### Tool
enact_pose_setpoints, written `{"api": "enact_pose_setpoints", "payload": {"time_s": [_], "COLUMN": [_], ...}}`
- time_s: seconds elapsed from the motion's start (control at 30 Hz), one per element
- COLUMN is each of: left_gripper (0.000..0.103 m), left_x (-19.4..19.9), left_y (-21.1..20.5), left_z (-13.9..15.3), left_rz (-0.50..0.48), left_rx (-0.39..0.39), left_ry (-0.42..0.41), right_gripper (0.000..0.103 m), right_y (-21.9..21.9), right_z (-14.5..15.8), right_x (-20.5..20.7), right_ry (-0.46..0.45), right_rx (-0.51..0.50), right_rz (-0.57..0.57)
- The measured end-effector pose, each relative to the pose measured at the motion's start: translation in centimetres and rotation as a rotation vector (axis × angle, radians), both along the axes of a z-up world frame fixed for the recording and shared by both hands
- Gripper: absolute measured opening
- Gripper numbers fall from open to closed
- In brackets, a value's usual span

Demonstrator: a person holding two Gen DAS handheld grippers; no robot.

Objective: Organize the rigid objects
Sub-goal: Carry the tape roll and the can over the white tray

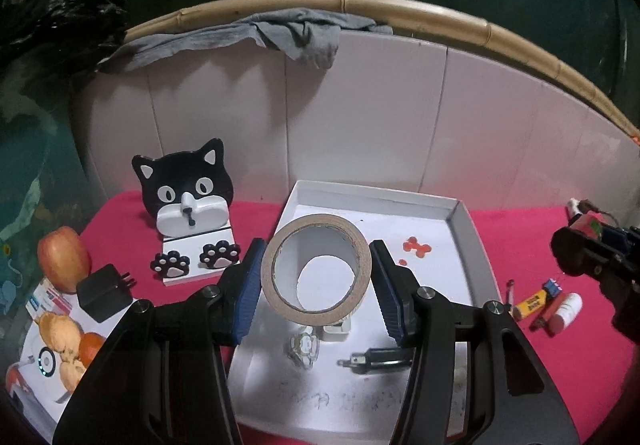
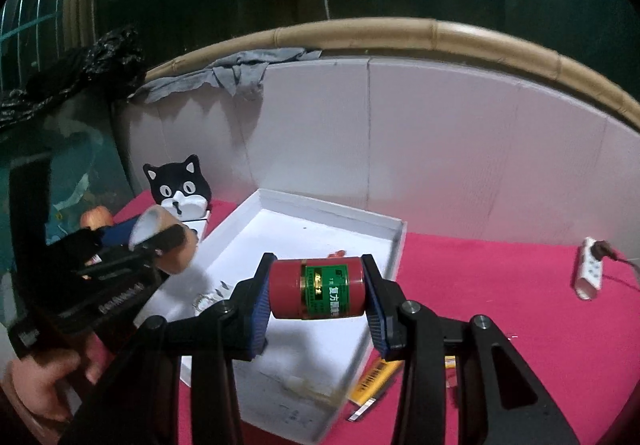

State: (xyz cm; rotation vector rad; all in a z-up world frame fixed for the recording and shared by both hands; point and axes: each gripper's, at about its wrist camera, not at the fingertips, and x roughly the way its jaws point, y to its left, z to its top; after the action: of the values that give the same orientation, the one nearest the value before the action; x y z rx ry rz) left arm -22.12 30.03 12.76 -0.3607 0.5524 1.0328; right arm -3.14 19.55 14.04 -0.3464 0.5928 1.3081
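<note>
My left gripper (image 1: 316,277) is shut on a beige tape roll (image 1: 316,295) and holds it above the white tray (image 1: 476,237). In the tray lie a clear charm (image 1: 303,349), a black clip (image 1: 376,358) and small red beads (image 1: 416,246). My right gripper (image 2: 317,295) is shut on a red canister with a green label (image 2: 317,287), held over the tray's (image 2: 384,221) right side. The left gripper with the tape roll (image 2: 160,241) also shows in the right wrist view, at the tray's left edge. The right gripper (image 1: 592,249) shows at the right edge of the left wrist view.
A black-and-white cat stand (image 1: 188,201), an apple (image 1: 62,259), a black adapter (image 1: 104,291) and a picture box (image 1: 52,349) sit left of the tray on the red cloth. A yellow battery (image 1: 530,303) and a small tube (image 1: 566,311) lie to its right. A white power strip (image 2: 590,271) lies far right.
</note>
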Motion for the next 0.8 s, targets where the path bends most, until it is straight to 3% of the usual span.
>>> {"api": "enact_pose_setpoints", "payload": {"time_s": [0.47,0.8], "left_gripper": [0.052,0.052], "left_x": [3.6,4.7], "left_y": [3.0,4.4], "left_z": [-2.5,-4.0], "left_rz": [0.006,0.006], "left_rx": [-0.042,-0.075], "left_ry": [0.080,0.105], "right_gripper": [0.041,0.041], "right_y": [4.3,5.5], "right_z": [-5.1,-7.0], "right_x": [-0.5,-0.8], "right_ry": [0.056,0.065], "right_rx": [-0.124,-0.157], "right_rz": [0.021,0.037]}}
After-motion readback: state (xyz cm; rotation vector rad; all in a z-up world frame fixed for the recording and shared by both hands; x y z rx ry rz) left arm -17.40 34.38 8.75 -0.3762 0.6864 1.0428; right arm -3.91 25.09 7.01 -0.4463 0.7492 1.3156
